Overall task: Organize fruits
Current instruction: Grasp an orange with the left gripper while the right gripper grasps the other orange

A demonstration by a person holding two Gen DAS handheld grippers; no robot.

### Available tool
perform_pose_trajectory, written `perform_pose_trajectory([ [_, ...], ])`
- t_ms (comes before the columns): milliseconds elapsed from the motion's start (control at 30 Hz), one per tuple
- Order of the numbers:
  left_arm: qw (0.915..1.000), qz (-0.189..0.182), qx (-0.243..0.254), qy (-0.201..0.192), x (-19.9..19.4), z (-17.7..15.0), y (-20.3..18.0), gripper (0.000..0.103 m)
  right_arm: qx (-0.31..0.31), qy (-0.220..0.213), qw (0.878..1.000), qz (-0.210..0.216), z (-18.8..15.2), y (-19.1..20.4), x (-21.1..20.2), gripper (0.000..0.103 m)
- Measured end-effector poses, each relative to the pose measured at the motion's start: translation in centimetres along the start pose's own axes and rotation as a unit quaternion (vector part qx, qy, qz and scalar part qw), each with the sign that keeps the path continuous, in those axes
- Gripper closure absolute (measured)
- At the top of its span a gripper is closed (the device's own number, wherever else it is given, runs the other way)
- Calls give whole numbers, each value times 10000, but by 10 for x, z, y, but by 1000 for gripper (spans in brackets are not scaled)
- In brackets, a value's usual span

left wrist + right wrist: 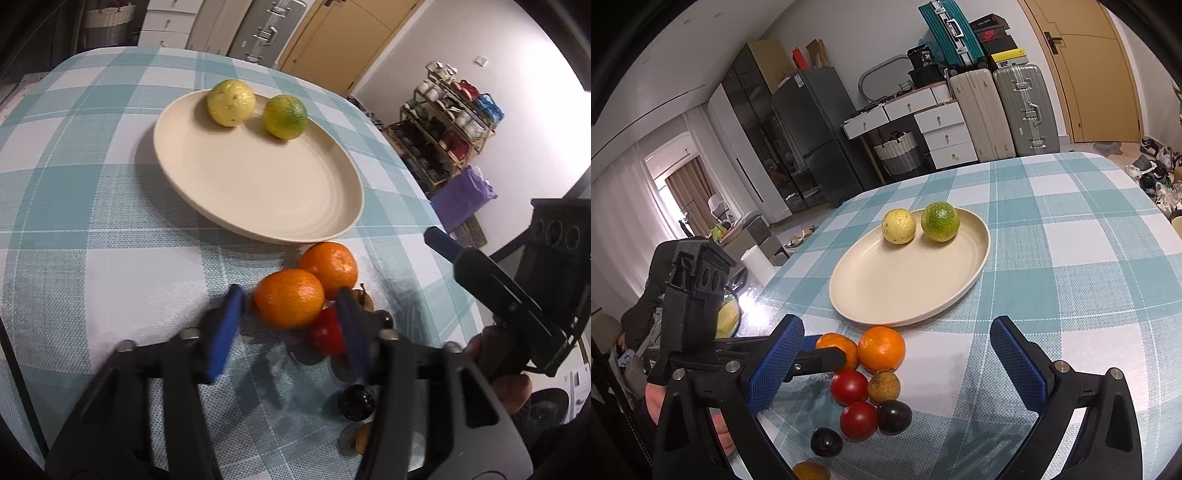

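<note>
Left gripper jaws flank an orange without clearly touching (beside plate); right gripper jaws apart.

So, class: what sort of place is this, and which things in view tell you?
Most likely a lived-in home, a dining or living area. A fridge stands by the wall, suitcases are stacked beside a door, and fruit sits on a checked tablecloth.

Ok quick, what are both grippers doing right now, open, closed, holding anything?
Left gripper: open, jaws either side of the nearer orange, not pressing it.
Right gripper: jaws wide open, holding nothing.
</note>
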State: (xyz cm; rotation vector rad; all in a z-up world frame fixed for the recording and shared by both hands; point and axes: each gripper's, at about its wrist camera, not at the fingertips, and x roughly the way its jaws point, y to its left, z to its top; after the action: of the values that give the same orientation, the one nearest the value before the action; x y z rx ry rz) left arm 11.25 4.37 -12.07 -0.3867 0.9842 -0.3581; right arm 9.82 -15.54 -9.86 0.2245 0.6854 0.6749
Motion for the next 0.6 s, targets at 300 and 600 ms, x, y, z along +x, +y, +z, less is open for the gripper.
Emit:
perform_pose_trajectory([
  [300, 9999, -71, 41, -73, -5, -2, 2, 66, -1, 30, 10000, -8, 1, 0, 3, 0],
  [600, 9996, -106, 107, -223, -19, -7, 7, 67, -12, 75, 10000, -25, 1, 2, 4, 0],
])
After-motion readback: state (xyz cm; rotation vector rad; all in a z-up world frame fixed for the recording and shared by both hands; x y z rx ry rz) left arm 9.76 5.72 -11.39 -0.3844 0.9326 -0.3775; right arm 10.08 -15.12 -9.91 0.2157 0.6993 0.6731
